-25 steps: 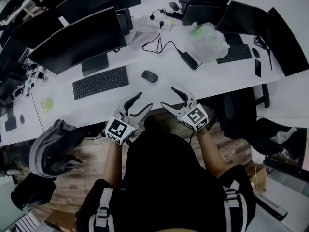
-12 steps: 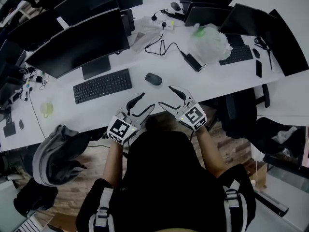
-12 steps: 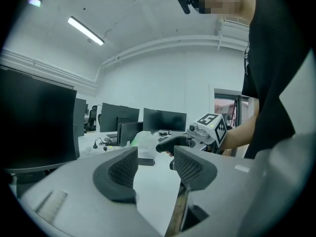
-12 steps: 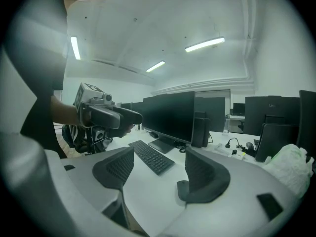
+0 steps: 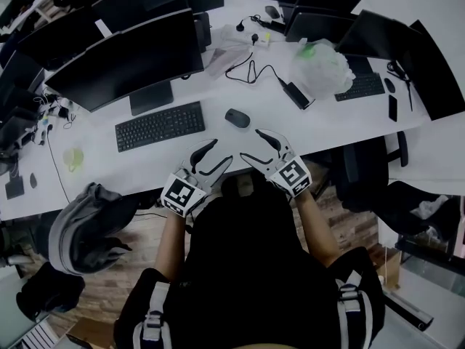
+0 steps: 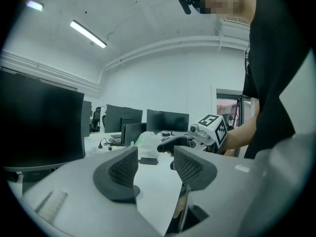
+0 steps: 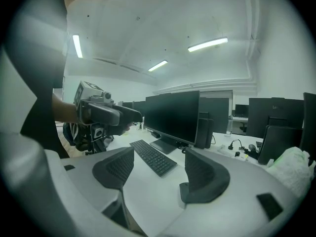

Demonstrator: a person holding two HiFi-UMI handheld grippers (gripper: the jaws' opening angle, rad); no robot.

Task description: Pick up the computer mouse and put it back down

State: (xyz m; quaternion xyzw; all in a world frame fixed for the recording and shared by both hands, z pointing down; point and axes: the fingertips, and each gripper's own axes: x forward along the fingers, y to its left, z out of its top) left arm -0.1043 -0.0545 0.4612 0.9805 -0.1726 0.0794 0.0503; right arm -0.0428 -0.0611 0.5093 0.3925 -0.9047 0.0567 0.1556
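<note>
A dark computer mouse (image 5: 237,118) lies on the white desk (image 5: 218,144), just right of the black keyboard (image 5: 160,126). My left gripper (image 5: 211,158) hovers at the desk's near edge, below and left of the mouse, jaws open and empty. My right gripper (image 5: 259,146) is close below the mouse, also open with nothing between its fingers. In the left gripper view the jaws (image 6: 154,168) stand apart over bare desk, with the right gripper's marker cube (image 6: 210,127) beyond. In the right gripper view the open jaws (image 7: 157,169) frame the keyboard (image 7: 152,157); the mouse is hidden there.
Several black monitors (image 5: 138,57) line the desk's far side. A cable with a power brick (image 5: 294,93), a crumpled clear bag (image 5: 320,67) and a second keyboard (image 5: 360,87) lie to the right. A grey backpack (image 5: 91,227) sits on the floor at left, an office chair (image 5: 363,173) at right.
Both grippers have edged forward over the desk edge toward the mouse. Their jaws look the same.
</note>
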